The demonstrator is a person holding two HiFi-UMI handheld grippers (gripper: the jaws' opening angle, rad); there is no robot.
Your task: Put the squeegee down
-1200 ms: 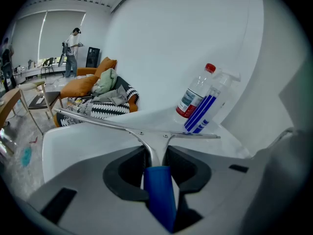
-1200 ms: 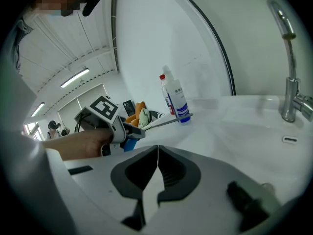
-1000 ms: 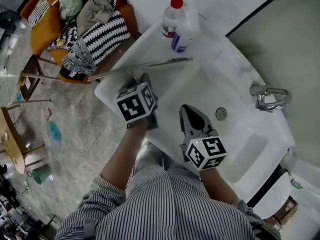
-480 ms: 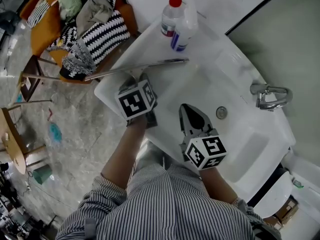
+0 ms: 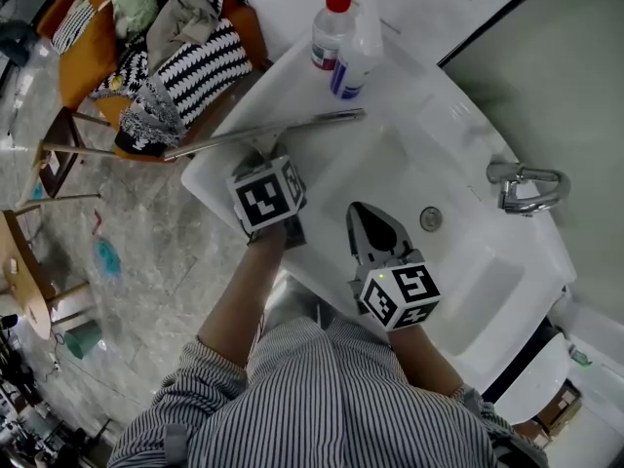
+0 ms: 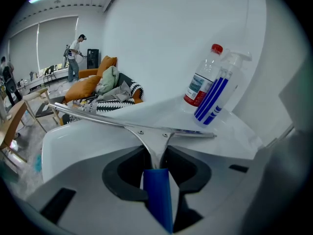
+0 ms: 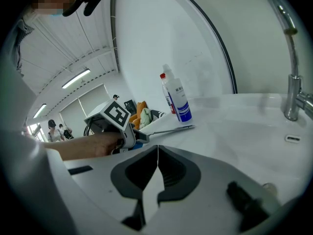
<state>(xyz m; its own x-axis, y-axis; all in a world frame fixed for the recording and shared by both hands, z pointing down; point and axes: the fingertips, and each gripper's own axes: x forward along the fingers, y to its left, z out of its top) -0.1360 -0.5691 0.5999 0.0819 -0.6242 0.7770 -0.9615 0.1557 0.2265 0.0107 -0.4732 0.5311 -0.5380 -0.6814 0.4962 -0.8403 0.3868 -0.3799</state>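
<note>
The squeegee (image 5: 283, 125) has a long metal blade (image 6: 132, 124) and a blue handle (image 6: 157, 195). My left gripper (image 5: 268, 159) is shut on it where the metal neck meets the handle (image 6: 155, 155). It holds the blade across the left rim of the white sink (image 5: 210, 178). One blade end sticks out past the rim over the floor. I cannot tell whether the blade touches the rim. My right gripper (image 5: 372, 224) hovers over the basin with its jaws shut on nothing (image 7: 157, 155). From the right gripper view the left gripper (image 7: 117, 119) and the blade (image 7: 171, 129) show ahead.
A red-capped bottle (image 5: 330, 29) and a blue-striped spray bottle (image 5: 353, 52) stand on the sink's far corner, just beyond the blade. A chrome faucet (image 5: 525, 188) is at the right and the drain (image 5: 430, 220) lies in the basin. An orange chair with clothes (image 5: 166, 57) stands left of the sink.
The left gripper has tipped slightly with the squeegee still in its jaws. The right gripper has stayed still.
</note>
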